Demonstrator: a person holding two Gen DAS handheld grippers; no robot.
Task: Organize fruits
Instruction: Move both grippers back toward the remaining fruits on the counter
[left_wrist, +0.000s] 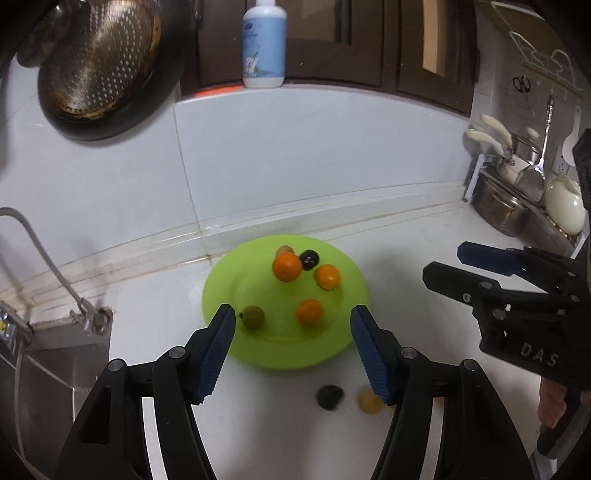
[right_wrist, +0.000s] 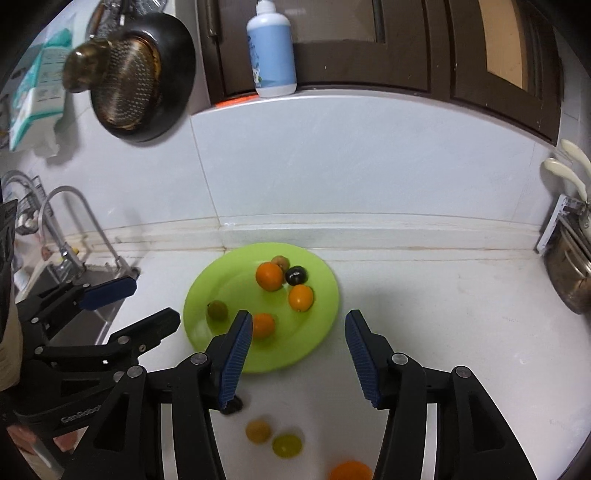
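You held both grippers above the white tabletop (left_wrist: 424, 258), pointing down at the green plate (left_wrist: 221, 291). The left gripper (left_wrist: 293, 314) had its jaws spread with nothing between the blue pads; the right gripper (right_wrist: 298, 320) also had its jaws spread and empty.

On the plate lay six fruits: three oranges (left_wrist: 287, 266) — two toward the back and one nearer the front — a dark fruit (left_wrist: 309, 259) beside the back orange, a brownish one (left_wrist: 284, 250) partly hidden behind that orange, and a green fruit (left_wrist: 252, 316) alone near the plate's left edge.

Other fruit sat on the tabletop, off the plate and close to you: a dark piece (left_wrist: 330, 397), a yellow-orange one (right_wrist: 258, 431), a yellow-green one (right_wrist: 286, 445) just beside it, and an orange (right_wrist: 350, 470) at the bottom edge of the right wrist view. These were blurred.
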